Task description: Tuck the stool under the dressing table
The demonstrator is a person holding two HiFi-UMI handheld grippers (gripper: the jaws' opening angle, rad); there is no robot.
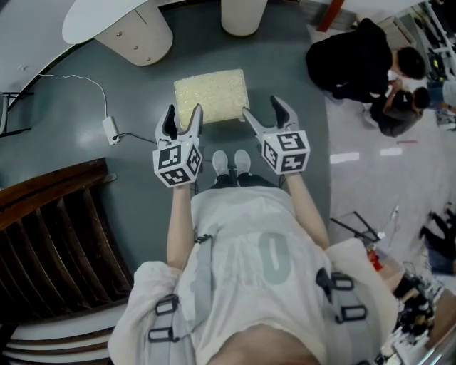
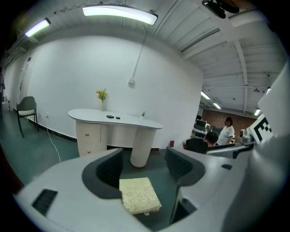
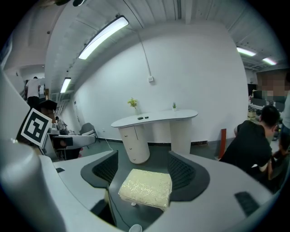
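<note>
One cream square padded stool [image 1: 211, 95], one white curved desk [image 3: 154, 118], two small potted plants [image 3: 132, 103] [image 3: 174, 105] — two grey tongs: left tongs [image 1: 184, 109], right tongs [image 1: 262, 105].

You face a white wall [image 2: 63, 72] under a ceiling tube light [image 2: 120, 13]; grey-green floor [image 1: 64, 153], dark slatted wood [image 1: 50, 242] lower left.

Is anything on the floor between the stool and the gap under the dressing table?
Nothing visible. Bare grey floor separates the cream cushioned square stool from the white curved dressing table. The white cable with its plug box lies off to the left.
</note>
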